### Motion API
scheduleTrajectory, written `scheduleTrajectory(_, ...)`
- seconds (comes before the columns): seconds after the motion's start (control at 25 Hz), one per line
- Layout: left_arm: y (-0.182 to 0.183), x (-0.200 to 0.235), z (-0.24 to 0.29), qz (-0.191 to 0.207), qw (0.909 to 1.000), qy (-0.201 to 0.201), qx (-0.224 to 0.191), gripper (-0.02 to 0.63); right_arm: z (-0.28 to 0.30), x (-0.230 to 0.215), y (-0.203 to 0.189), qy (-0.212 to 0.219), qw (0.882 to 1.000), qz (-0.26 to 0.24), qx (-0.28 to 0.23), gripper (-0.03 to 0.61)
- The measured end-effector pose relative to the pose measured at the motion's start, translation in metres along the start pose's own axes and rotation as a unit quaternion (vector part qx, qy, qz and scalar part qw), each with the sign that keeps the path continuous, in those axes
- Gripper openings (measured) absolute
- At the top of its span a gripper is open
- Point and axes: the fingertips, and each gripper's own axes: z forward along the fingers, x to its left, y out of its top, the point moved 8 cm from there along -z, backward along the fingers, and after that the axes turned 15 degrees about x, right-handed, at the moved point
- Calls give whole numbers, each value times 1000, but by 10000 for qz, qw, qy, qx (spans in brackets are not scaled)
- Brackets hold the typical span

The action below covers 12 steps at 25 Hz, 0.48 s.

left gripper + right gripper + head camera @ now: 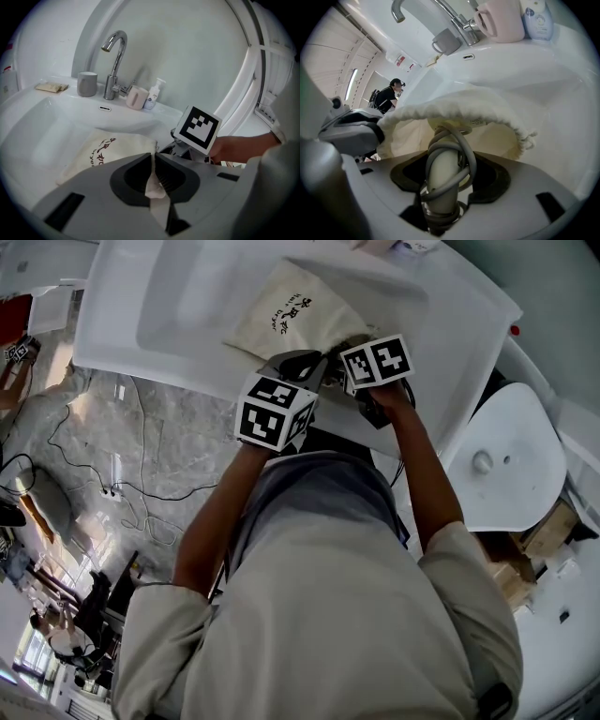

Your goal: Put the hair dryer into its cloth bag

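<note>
**Hair dryer at the mouth of the bag, at the sink's front edge**

The white sink point(187, 306) fills the space ahead. Bare basin floor runs from the bag's far end and left side out to the rims.

The cloth bag point(108, 150) lies flat in the basin, its open mouth at the front edge, nearest the person.

The hair dryer point(445, 140), with its cord wound round the handle, points into that mouth, its front end just inside the puckered rim. The rim arches over it with room on both sides.

The right gripper point(445, 176) has its jaws wide and clamped round the wrapped handle.

The left gripper point(153, 161) is nearly closed, pinching a fold of the bag's rim, just beside the right one.

Along the back ledge stand the tap point(114, 61), a grey cup point(87, 84), a pink cup point(136, 97) and a small bottle point(152, 96), well apart from the bag.
</note>
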Motion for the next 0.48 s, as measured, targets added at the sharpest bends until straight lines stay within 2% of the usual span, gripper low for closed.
scheduleTrajectory(0.2,4,2,-1,-69,9999,34,-68,34,-8,-2,0,-31,9996,-217,-169,250)
scheduleTrajectory(0.48,11,2,-4,-134,9998,-65,-125,32,-7,-3,10,104,9990,-138,-424,250)
